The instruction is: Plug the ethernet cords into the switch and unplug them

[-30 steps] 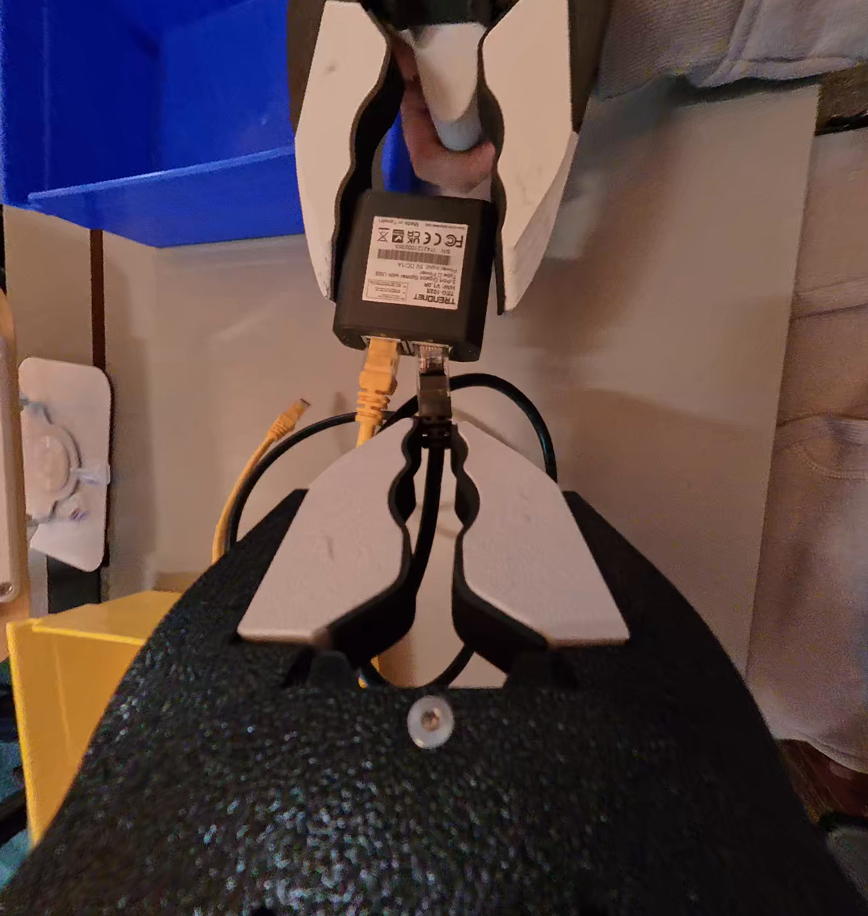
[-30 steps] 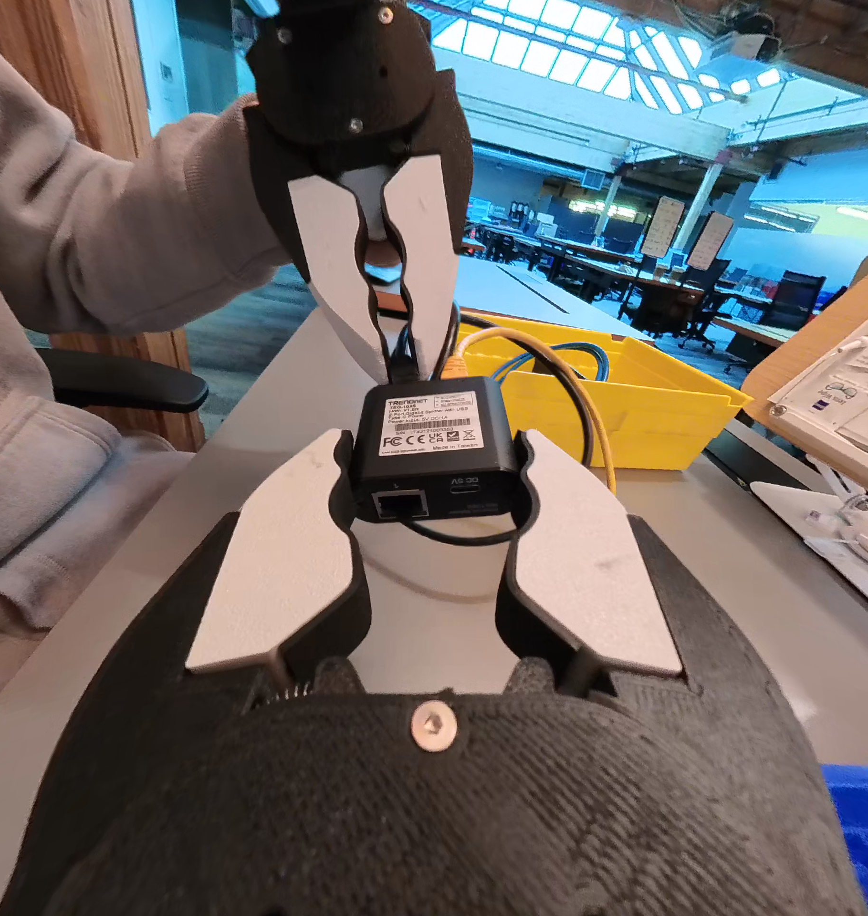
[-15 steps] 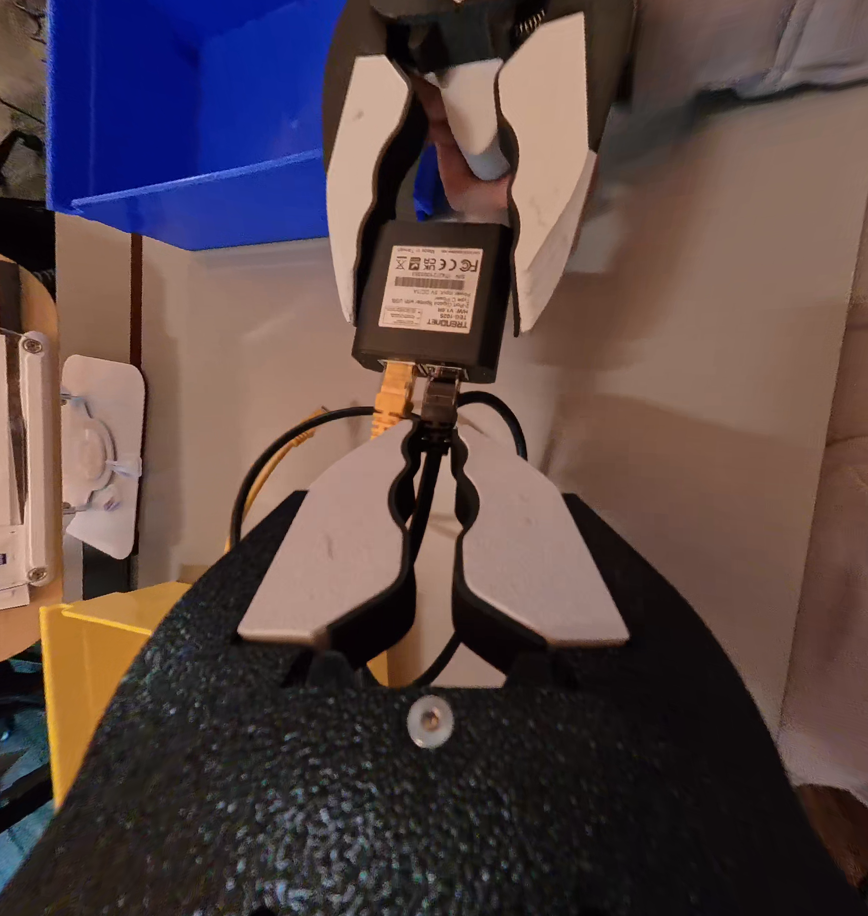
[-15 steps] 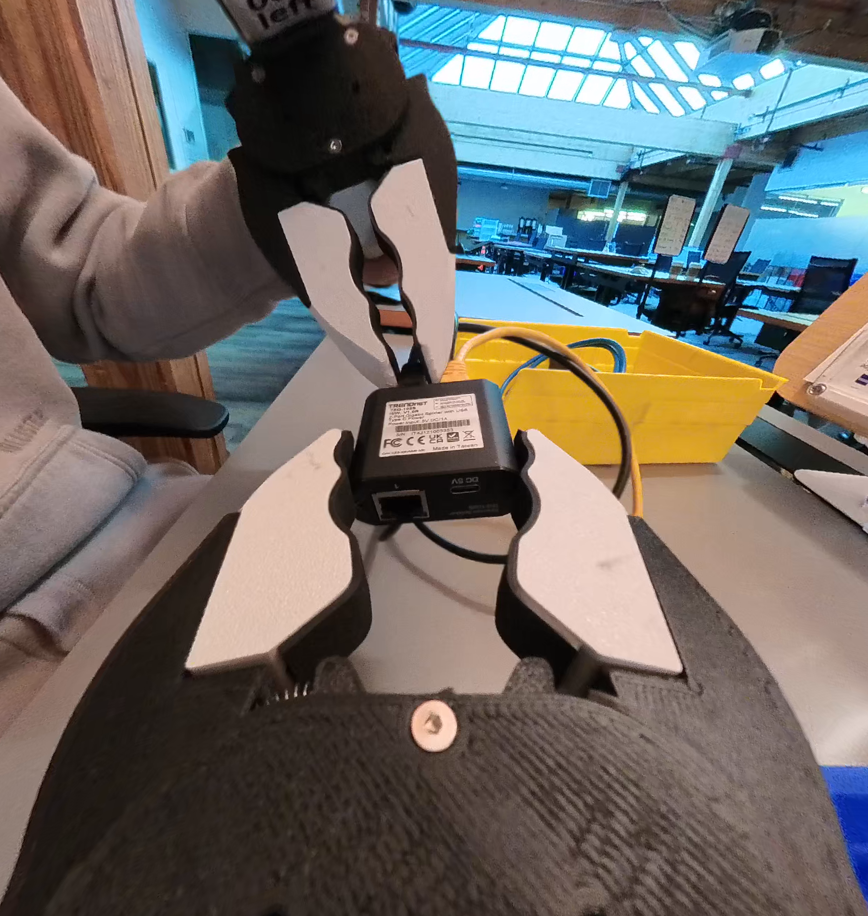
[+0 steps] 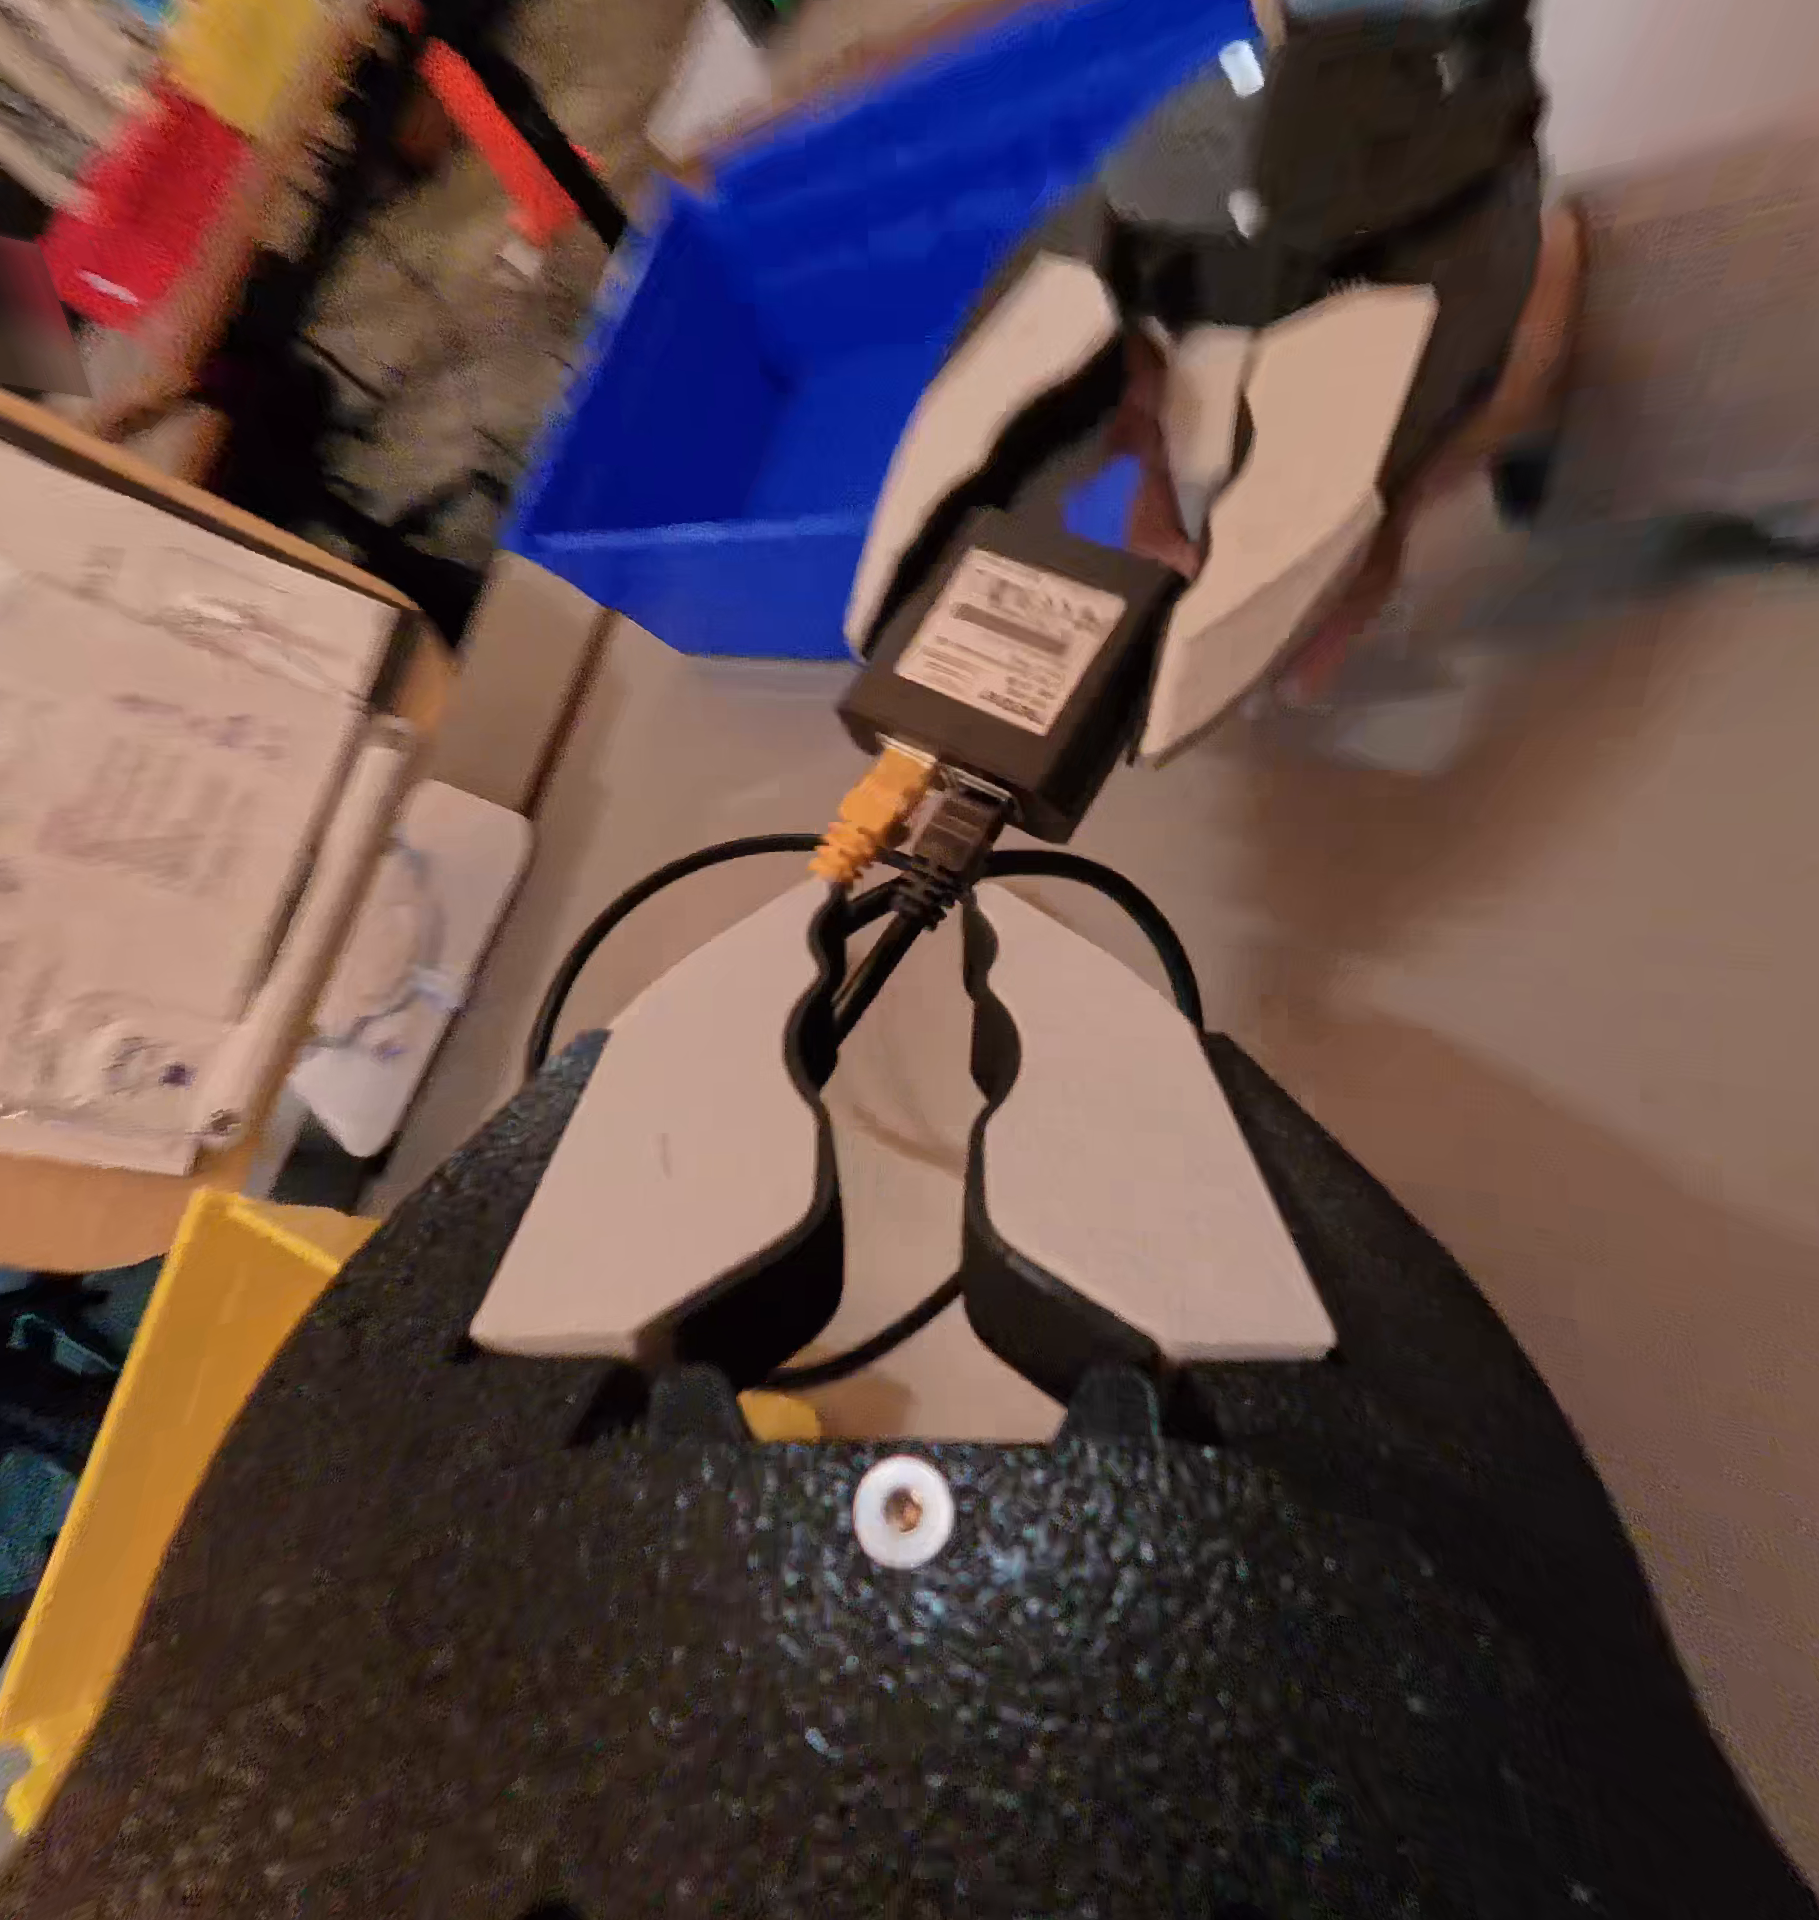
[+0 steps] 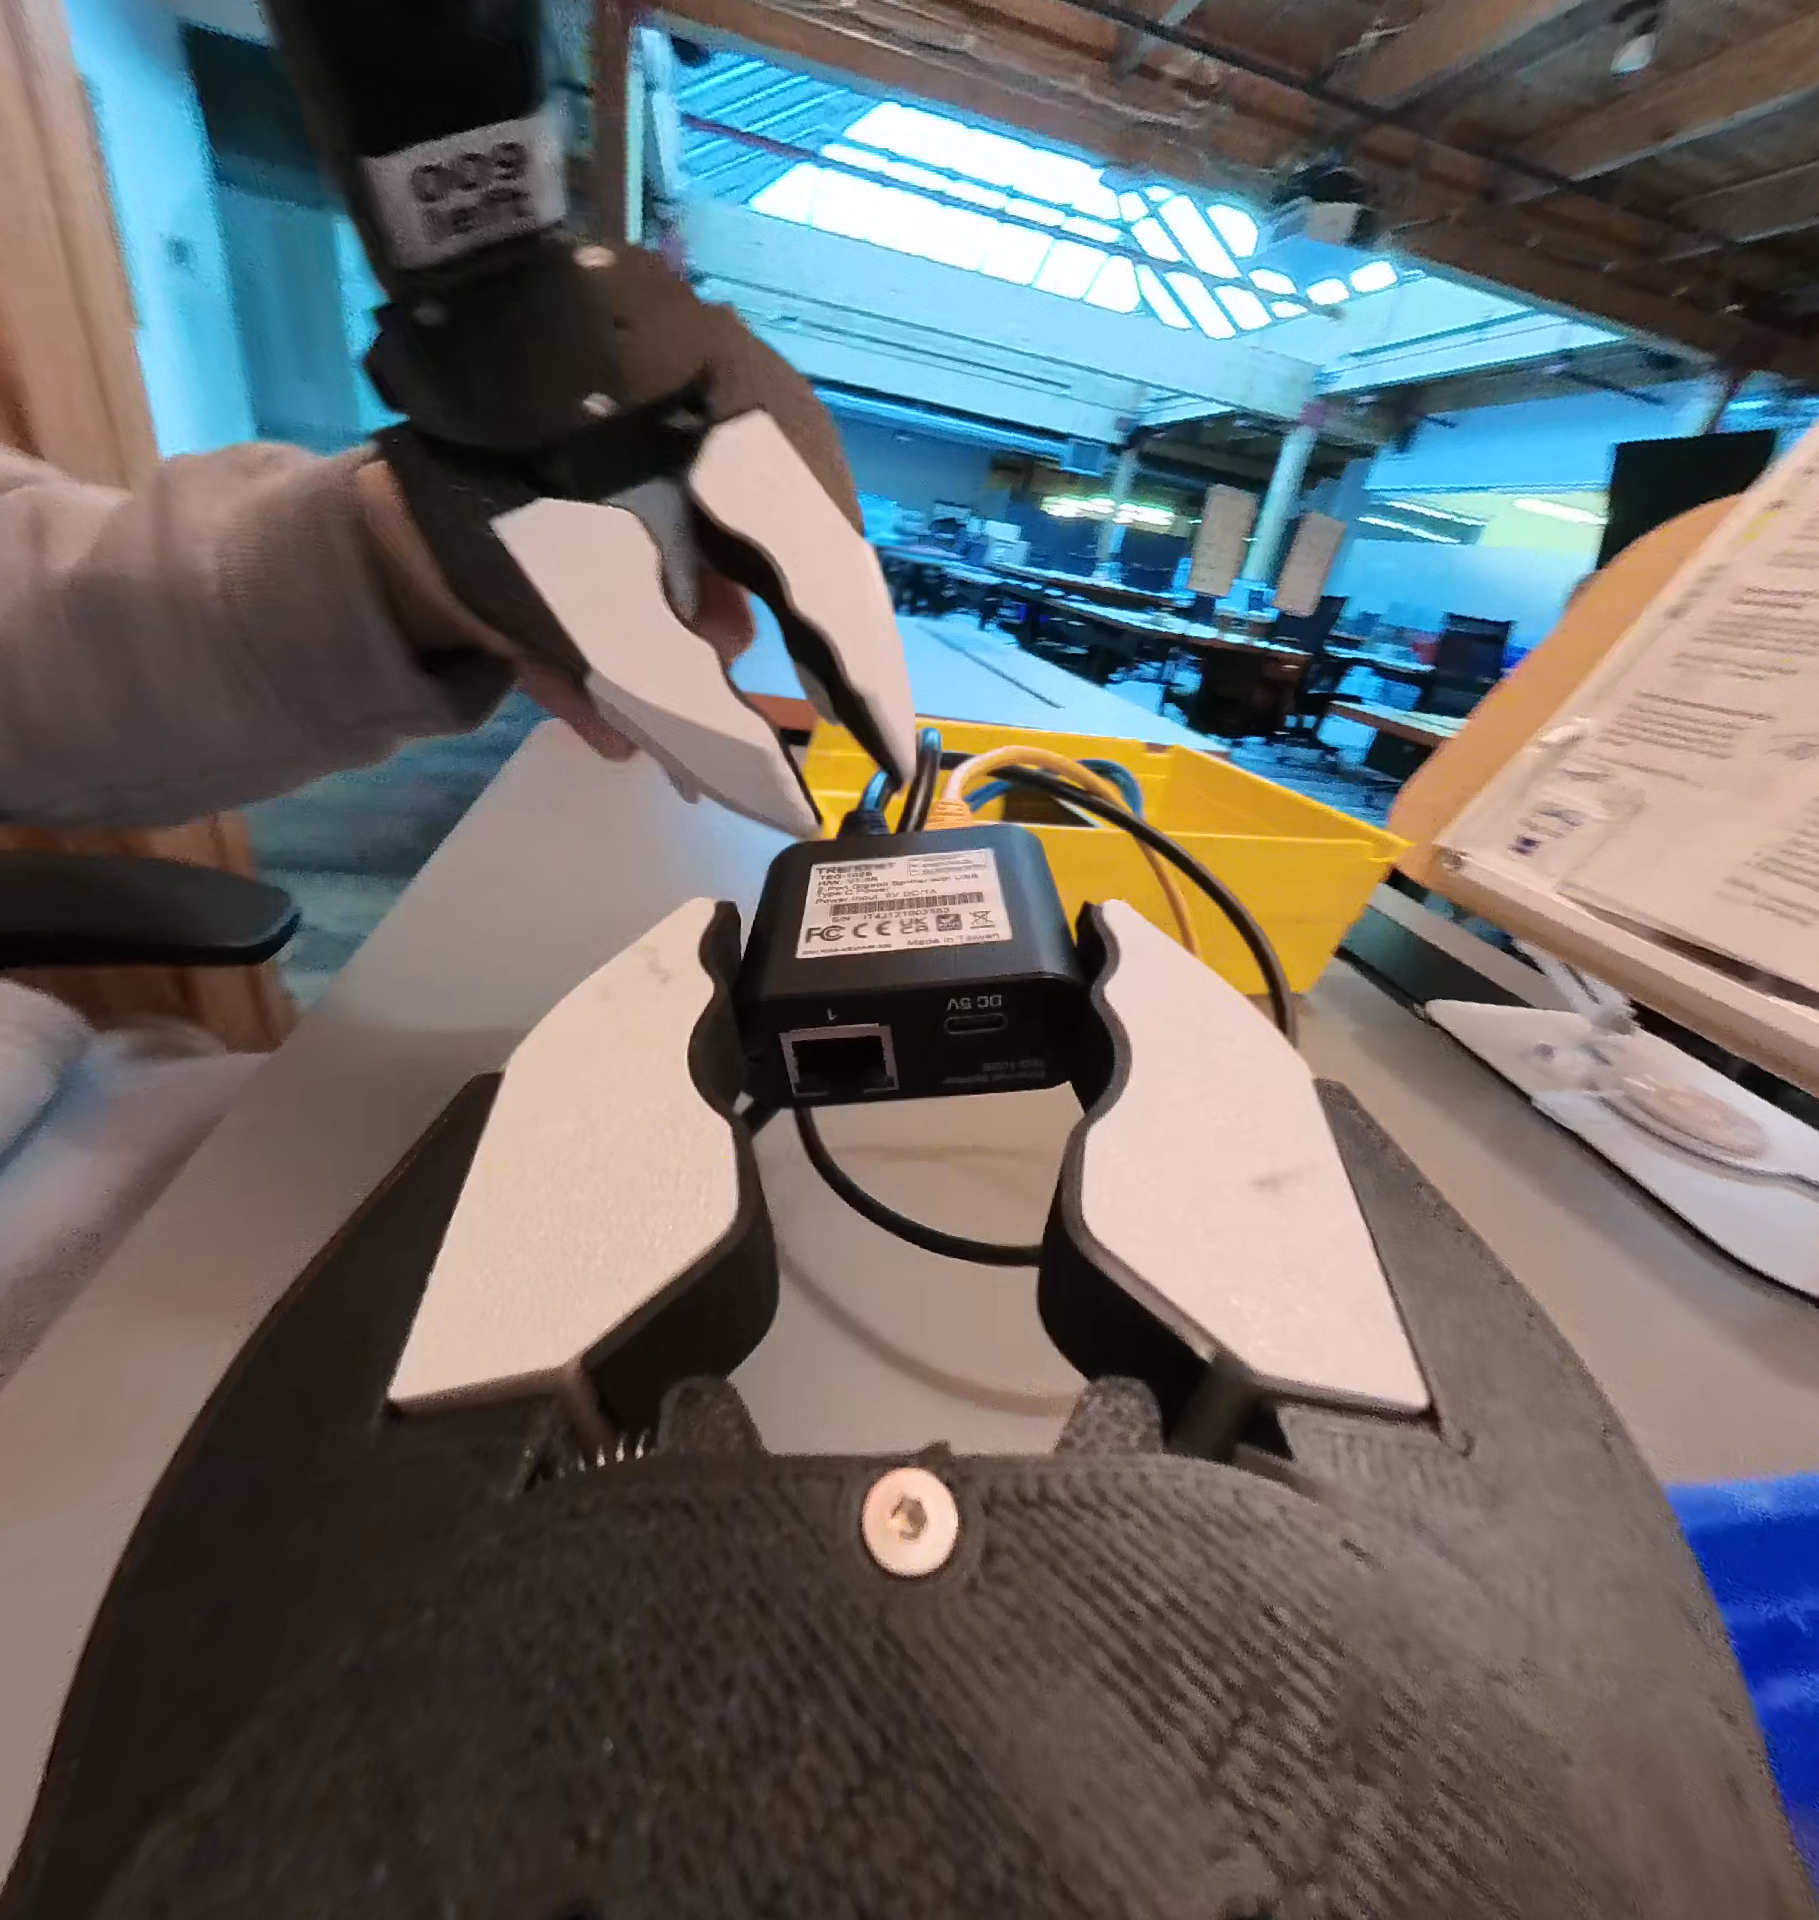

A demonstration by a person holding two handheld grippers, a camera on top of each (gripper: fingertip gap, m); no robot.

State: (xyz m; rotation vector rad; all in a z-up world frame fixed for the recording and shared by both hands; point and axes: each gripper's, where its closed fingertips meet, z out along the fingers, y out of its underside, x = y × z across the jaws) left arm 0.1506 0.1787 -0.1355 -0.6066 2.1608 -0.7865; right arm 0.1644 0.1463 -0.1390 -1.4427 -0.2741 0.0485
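Grey table [image 6: 385, 1049] underlies scene. Yellow bin [image 6: 1248, 862] at far table edge, spare blue cable [image 6: 998, 792] inside. Blue bin [image 5: 780, 416] on table, seen again at near right corner, right wrist view. Tilted board with printed sheets [image 6: 1715, 665] at right, white plastic holder [image 6: 1653, 1122] below it. Black chair armrest [image 6: 105, 914] at left. Rows of desks [image 6: 1144, 613] in background.

One switch [image 6: 910, 966], two plugged cords [image 5: 874, 816], two bins [image 6: 1248, 862].
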